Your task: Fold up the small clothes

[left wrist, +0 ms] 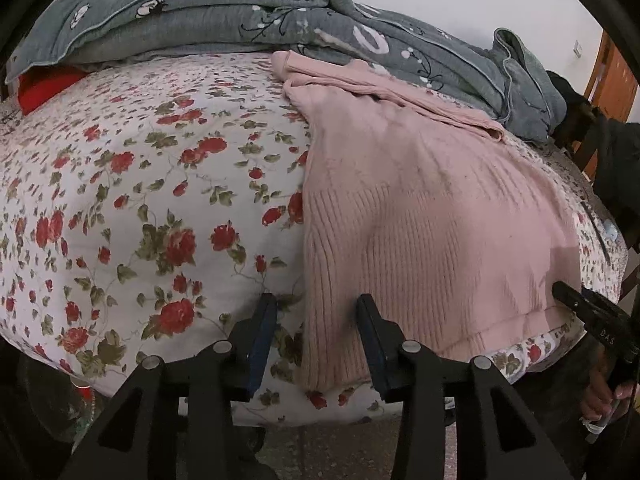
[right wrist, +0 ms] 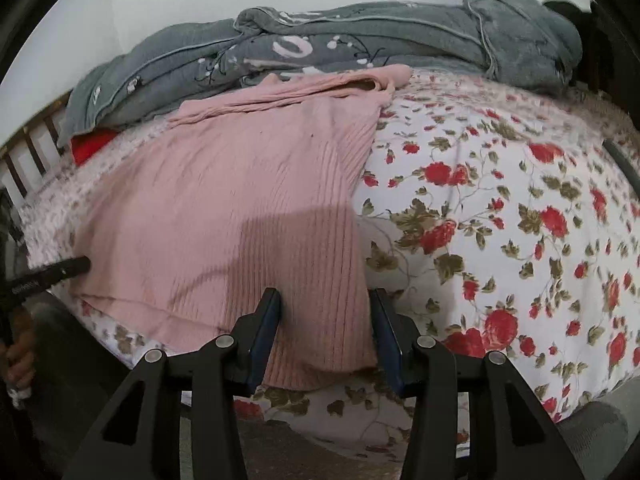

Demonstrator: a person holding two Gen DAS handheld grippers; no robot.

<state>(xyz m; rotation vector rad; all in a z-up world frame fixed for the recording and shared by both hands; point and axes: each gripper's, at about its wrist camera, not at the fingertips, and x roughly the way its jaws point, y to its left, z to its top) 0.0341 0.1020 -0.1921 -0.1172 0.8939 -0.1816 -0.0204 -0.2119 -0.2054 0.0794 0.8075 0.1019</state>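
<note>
- On my far left, a red cloth (left wrist: 42, 88) shows under the grey quilt (left wrist: 200, 12), which lies bunched along the back of the bed.
- The floral sheet (left wrist: 120, 184) covers the bed; its roses carry no writing I can read.
- My left gripper (left wrist: 316, 312) stands wide open and holds nothing. Its jaws straddle the sweater's left near corner: one finger over the sheet, the other over the knit.
- The pink sweater (left wrist: 420, 216) lies flat on the sheet, its hem at the near bed edge and its top against the quilt. The quilt's large pale lettering there is too folded to read.
- My right gripper (right wrist: 326, 312) is wide open too, empty, jaws straddling the sweater's right near corner.
- Seen from the left camera, its side bears small letters, seemingly "DAS".
</note>
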